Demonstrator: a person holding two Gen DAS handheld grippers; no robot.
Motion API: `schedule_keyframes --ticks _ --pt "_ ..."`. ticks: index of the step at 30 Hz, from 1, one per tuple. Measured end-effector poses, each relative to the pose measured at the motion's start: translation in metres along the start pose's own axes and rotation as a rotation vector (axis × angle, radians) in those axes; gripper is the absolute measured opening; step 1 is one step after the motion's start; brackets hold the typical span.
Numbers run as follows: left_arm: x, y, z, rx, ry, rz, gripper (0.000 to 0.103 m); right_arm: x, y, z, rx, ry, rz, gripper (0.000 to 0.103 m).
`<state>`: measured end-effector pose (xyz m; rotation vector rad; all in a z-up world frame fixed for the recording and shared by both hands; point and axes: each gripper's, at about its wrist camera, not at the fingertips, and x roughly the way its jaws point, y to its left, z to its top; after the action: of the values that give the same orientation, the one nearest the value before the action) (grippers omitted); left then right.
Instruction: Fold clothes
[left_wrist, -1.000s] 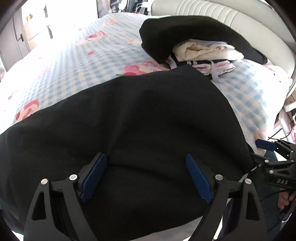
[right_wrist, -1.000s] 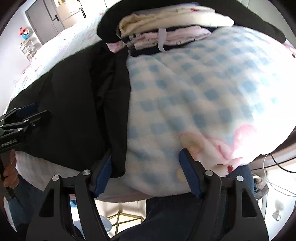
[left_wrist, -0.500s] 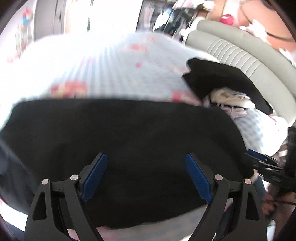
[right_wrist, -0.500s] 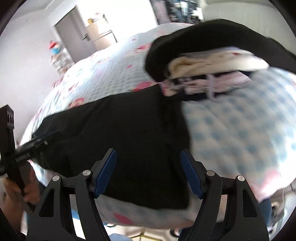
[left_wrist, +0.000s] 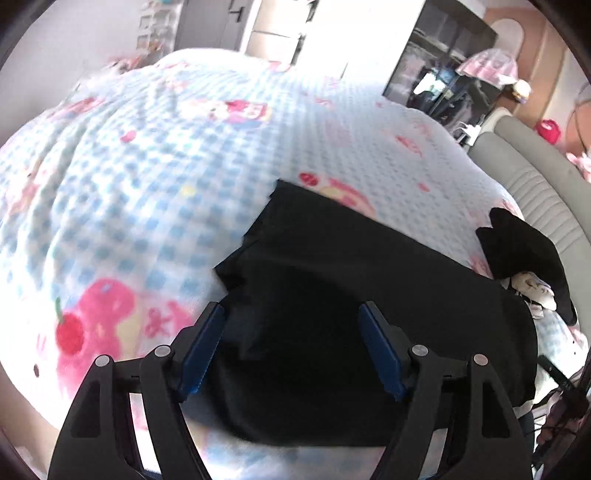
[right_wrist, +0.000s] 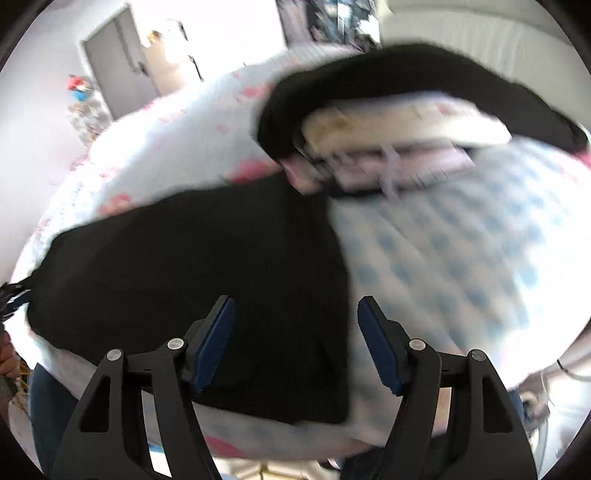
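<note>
A black garment (left_wrist: 369, 314) lies spread on the checked bed (left_wrist: 129, 203) near a stack of folded clothes (right_wrist: 399, 147), under the left gripper (left_wrist: 291, 347), its jaws closing on nothing, and the open, empty right gripper (right_wrist: 295, 339).

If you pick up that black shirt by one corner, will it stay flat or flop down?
The black shirt would probably flop: it lies limp, with soft wrinkled edges. It likely slides easily on the fuzzy blanket.
</note>
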<state>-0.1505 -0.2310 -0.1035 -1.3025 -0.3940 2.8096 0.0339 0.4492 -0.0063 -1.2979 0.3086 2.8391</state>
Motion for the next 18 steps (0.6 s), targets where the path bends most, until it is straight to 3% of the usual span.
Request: schedule_keyframes --ticks 2,4,8,12,14,18 --pt "0.011 -0.011 0.002 0.077 0.010 0.069 0.078 0.013 0.020 0.003 -0.039 0.013 0.019 0.072" --pt "0.031 -0.009 0.009 0.131 0.055 0.207 0.079 0.027 0.033 -0.002 -0.075 0.046 -0.014 0.073" --pt "0.031 0.023 0.027 0.050 0.094 0.221 0.084 0.038 0.026 -0.024 -0.119 0.080 -0.129 0.069" --pt "0.016 0.006 0.029 0.088 0.070 0.305 0.082 0.028 -0.012 -0.040 0.022 0.114 -0.116 0.071" --pt "0.003 -0.013 0.028 0.104 0.015 0.270 0.082 0.018 -0.032 -0.047 0.145 0.117 -0.075 0.071" --pt "-0.009 -0.079 0.004 0.168 -0.027 0.052 0.081 -0.007 -0.038 -0.051 0.294 0.107 0.066 0.071"
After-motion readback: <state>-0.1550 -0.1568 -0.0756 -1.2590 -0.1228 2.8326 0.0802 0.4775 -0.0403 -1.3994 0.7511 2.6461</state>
